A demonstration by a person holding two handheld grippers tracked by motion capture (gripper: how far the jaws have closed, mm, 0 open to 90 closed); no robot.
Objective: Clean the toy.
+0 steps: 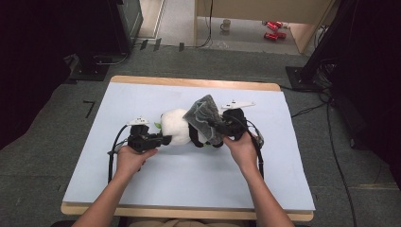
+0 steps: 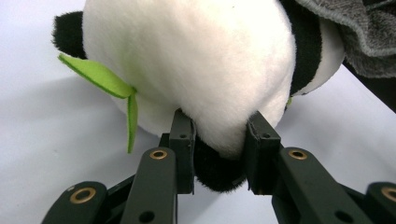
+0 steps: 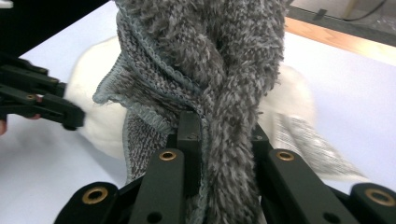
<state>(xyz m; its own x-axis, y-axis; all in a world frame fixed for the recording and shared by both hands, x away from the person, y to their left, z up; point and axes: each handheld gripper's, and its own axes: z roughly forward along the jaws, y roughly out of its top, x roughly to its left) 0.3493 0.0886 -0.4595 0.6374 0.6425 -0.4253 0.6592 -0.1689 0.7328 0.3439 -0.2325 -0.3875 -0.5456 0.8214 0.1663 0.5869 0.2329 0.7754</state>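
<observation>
A black and white panda plush [image 1: 178, 126] lies on its side in the middle of the white table top [image 1: 142, 94]. A green felt leaf [image 2: 100, 77] sticks out of it. My left gripper [image 1: 163, 140] is at the plush's left end, shut on its head, with white and black fur pinched between the jaws [image 2: 219, 149]. My right gripper [image 1: 213, 126] comes in from the right and is shut on a grey fuzzy cloth [image 1: 204, 116], which hangs bunched over the plush's body. The cloth [image 3: 219, 84] rises from between the jaws, the plush [image 3: 93, 116] pale behind it.
The table top has a wooden rim [image 1: 189, 82] at the back. On the floor beyond stand a mug [image 1: 226, 24] and red cans [image 1: 273, 29]. Black equipment stands [image 1: 94, 52] flank the table's far corners. Cables [image 1: 331, 123] run over the carpet at the right.
</observation>
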